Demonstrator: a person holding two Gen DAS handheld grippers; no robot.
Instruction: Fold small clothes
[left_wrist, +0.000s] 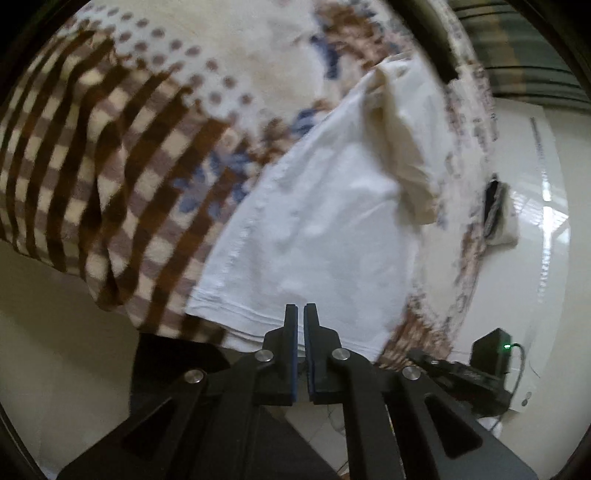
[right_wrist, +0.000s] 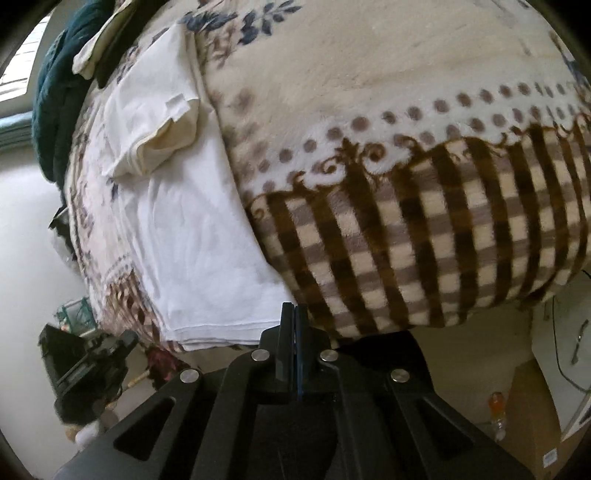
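Note:
A white T-shirt (left_wrist: 314, 229) lies flat on a bed, its hem toward me at the bed's edge, one sleeve folded over showing cream underside. It also shows in the right wrist view (right_wrist: 192, 236). My left gripper (left_wrist: 300, 310) hovers just over the hem, jaws nearly together with a thin gap, holding nothing. My right gripper (right_wrist: 294, 310) is shut and empty, at the hem's right corner where the shirt meets the blanket.
The bed is covered by a cream blanket (right_wrist: 406, 229) with brown checks, dots and blue flowers. A dark teal cloth (right_wrist: 51, 110) lies at the far end. A black device (left_wrist: 491, 350) and black gear (right_wrist: 88, 365) sit on the white floor.

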